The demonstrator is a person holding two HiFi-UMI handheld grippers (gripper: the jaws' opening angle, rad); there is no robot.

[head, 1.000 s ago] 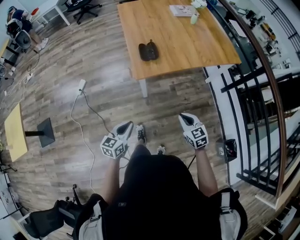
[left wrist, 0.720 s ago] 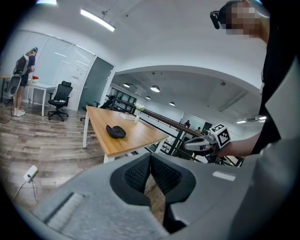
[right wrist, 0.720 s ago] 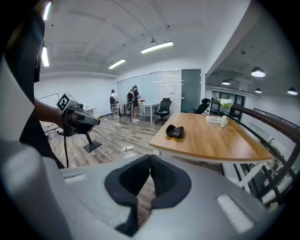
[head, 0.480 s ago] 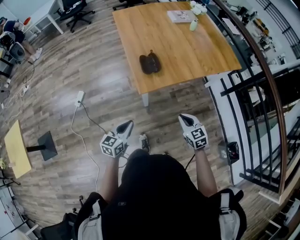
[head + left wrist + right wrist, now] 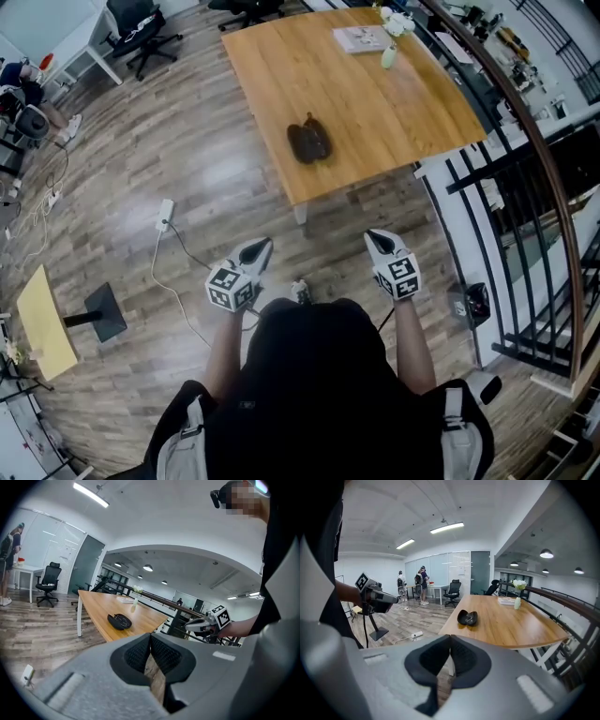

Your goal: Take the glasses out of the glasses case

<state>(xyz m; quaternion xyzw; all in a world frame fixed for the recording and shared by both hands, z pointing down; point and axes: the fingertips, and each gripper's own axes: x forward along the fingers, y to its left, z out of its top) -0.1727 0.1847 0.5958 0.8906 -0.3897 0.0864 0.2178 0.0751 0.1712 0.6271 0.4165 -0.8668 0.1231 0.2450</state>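
Note:
A dark glasses case lies open on the wooden table, near its front-left edge. The right gripper view shows the case with a faint pale shape in one half; I cannot make out the glasses from here. Both grippers are held at waist height over the floor, well short of the table. My left gripper is shut with nothing in it, its pads meeting in the left gripper view. My right gripper is likewise shut and empty. Each gripper shows in the other's view: the right gripper and the left gripper.
A small vase of white flowers and a book sit at the table's far end. A black railing runs along the right. A power strip with cable and a stand base lie on the floor at left. People stand far off.
The person has walked toward the table, so the table and case now sit lower and nearer in the head view. Both grippers keep the same shut pose.

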